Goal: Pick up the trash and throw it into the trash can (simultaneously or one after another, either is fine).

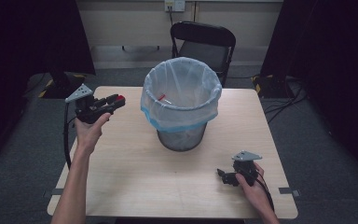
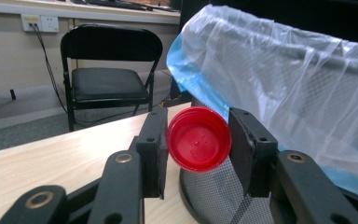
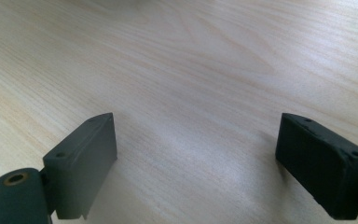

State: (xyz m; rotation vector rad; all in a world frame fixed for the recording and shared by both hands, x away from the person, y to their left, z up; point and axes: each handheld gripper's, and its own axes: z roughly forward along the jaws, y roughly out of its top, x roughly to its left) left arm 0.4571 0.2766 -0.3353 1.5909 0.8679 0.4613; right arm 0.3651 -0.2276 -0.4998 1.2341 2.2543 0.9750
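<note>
One red cap (image 2: 198, 139), one lined bin (image 1: 182, 100), one chair (image 1: 204, 43), two grippers.

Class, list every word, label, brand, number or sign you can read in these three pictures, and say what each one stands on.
None can be read in any of the three pictures.
Red cap held in the left gripper: plain inside, no lettering.
Bin liner and mesh bin: no print.
Wall socket: no legible marking.
Table: bare wood.

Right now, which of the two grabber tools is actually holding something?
The left gripper, raised beside the bin, clamps a red cap. The right gripper is open over bare table.
</note>
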